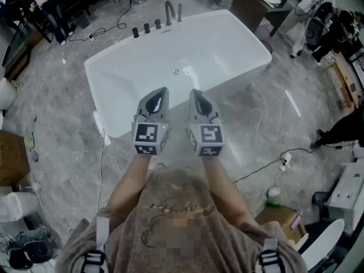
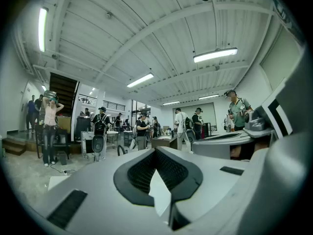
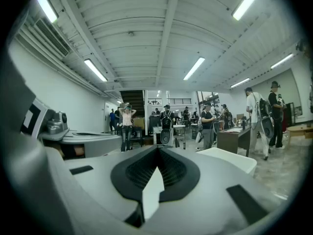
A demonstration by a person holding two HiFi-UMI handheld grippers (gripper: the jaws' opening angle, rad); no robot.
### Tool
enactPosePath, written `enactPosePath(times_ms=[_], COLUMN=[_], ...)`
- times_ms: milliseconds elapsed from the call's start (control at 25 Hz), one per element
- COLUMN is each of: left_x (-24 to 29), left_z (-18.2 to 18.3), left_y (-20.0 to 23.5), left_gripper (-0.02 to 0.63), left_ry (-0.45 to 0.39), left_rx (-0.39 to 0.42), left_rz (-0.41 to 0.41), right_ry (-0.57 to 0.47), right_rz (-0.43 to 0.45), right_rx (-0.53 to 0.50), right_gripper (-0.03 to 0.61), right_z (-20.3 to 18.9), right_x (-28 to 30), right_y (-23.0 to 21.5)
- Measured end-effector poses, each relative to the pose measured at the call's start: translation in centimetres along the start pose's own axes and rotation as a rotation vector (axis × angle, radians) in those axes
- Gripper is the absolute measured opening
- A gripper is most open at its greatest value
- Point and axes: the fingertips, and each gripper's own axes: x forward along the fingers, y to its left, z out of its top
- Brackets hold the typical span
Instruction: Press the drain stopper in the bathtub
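Over the bathtub (image 1: 227, 50) near rim | left tool (image 1: 164, 89) closed, empty | right tool (image 1: 194, 91) closed, empty | drain stopper (image 1: 176, 71) well ahead

My two tools are grey and come to a point, like a bird's beak. My left gripper (image 1: 164, 91) and my right gripper (image 1: 195, 92) each have a cube (image 1: 151, 139) at the back with black and white squares on it. Inside each beak the pads (image 2: 141, 171) are black with tiny ridges. I wear a brownish-grey shirt (image 1: 176, 209) with a curly pattern and short sleeves. Pale straps (image 1: 95, 259) with dark buckles sit on both my shoulders.
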Motion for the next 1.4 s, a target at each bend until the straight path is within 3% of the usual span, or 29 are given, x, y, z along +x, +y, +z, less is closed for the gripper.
enactPosePath(times_ms=[320,840,1400], left_x=[1.0,1.4,12.6], left_z=[-0.4,-1.7,-1.5], left_y=[-0.3,-0.3,0.2], left_gripper=[0.003,0.003,0.003], left_ry=[0.022,0.029,0.002], left_rx=[0.013,0.012,0.018], left_rz=[0.026,0.085,0.049], right_ry=[-0.031,-0.015,0.000], right_rz=[0.021,0.081,0.073], right_rx=[-0.002,-0.003,-0.016], right_gripper=[0.000,0.000,0.000], right_z=[0.9,-0.9,-1.4], right_x=[0.4,0.7,8.1], right_y=[-1.4,-2.7,-9.9])
